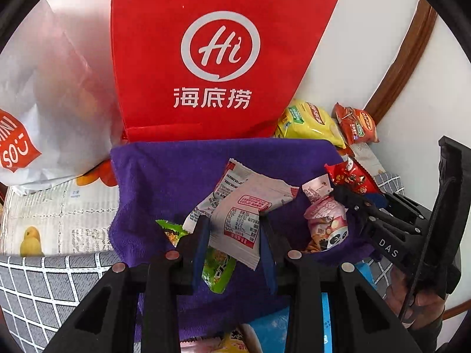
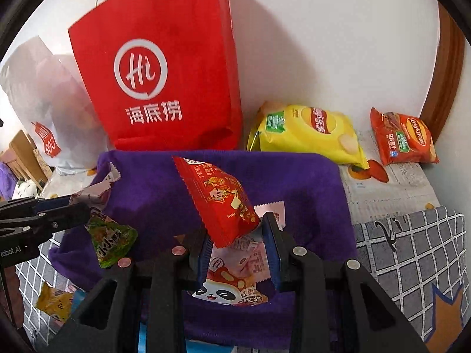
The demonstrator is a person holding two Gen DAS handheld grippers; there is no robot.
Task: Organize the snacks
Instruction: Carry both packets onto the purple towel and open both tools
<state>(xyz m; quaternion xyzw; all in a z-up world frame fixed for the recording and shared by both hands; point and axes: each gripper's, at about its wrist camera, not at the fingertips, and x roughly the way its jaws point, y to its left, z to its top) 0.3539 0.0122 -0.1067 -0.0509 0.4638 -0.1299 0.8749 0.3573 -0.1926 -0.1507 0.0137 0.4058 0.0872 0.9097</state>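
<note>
My left gripper [image 1: 234, 235] is shut on a white snack packet [image 1: 238, 220] with red print, held above a purple cloth [image 1: 164, 176]. A green packet [image 1: 215, 267] lies on the cloth under it. My right gripper [image 2: 238, 244] is shut on a red snack packet [image 2: 220, 203], held tilted over the cloth [image 2: 309, 182]. A pink panda packet [image 2: 232, 282] lies under it; it also shows in the left wrist view [image 1: 326, 226]. The right gripper [image 1: 350, 197] with the red packet [image 1: 350, 176] shows in the left wrist view. The left gripper [image 2: 76, 203] shows at the left edge of the right wrist view.
A red "Hi" paper bag [image 2: 164, 82] and a white bag [image 2: 44, 111] stand behind the cloth against the wall. A yellow chip bag [image 2: 312, 132] and an orange chip bag [image 2: 403, 141] lie at the back right. A grey grid cloth [image 2: 412, 259] covers the front.
</note>
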